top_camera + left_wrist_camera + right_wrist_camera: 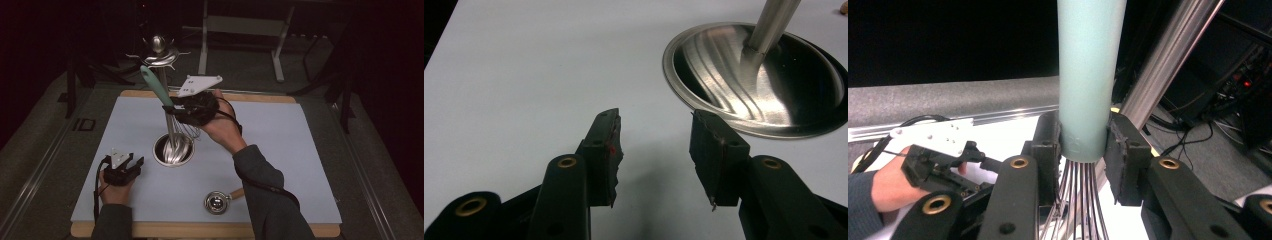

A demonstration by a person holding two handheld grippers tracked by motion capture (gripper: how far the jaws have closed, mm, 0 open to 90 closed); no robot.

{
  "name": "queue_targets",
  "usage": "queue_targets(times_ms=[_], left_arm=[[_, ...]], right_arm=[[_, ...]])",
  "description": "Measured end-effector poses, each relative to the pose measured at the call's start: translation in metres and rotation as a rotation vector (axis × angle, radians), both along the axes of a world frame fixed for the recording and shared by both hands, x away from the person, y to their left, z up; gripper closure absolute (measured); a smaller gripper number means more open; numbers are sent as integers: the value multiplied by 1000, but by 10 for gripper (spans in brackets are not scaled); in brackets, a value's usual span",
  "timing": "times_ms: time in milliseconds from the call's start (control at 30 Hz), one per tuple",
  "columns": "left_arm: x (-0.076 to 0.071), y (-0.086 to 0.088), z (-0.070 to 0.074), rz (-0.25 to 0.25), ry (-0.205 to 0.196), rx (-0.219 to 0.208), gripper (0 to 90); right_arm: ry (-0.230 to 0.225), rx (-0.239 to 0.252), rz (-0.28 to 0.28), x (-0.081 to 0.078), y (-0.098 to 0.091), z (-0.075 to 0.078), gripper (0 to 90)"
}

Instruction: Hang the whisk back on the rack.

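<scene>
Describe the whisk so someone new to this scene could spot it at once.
Start at the pale blue mat and find the steel utensil stand rising from its round base near the middle. The whisk leans against the stand's pole, clamped at the foot of its handle by the right hand-held gripper. Its mint-green handle sets it apart; everything nearby is bare steel or black.

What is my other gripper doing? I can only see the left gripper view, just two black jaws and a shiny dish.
Observer: The right gripper is shut on a whisk, at the bottom of its green handle.
Operator: Is the whisk lying down?
Observer: No, in the high view it is tilted in the air, handle up, beside the metal stand.
Operator: Anything else on the table?
Observer: Yes, a small round metal tool with a wooden handle lies near the front edge.
</scene>
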State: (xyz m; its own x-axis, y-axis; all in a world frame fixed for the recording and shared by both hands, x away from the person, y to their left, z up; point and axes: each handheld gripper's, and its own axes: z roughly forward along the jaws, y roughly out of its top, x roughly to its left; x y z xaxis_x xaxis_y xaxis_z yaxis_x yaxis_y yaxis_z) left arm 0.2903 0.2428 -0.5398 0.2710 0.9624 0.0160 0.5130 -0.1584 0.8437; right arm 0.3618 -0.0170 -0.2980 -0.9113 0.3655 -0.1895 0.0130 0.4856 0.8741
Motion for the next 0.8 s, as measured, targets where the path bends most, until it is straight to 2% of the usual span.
queue_targets(times_ms=[67,267,800], left_arm=[[0,0,0,1,-1,-1,560],[0,0,0,0,0,-1,559],[0,0,0,1,0,2,557]], right_arm=[[18,11,-11,2,5,-3,680],[23,18,-25,3,11,-5,638],[34,19,-15,2,8,-7,567]])
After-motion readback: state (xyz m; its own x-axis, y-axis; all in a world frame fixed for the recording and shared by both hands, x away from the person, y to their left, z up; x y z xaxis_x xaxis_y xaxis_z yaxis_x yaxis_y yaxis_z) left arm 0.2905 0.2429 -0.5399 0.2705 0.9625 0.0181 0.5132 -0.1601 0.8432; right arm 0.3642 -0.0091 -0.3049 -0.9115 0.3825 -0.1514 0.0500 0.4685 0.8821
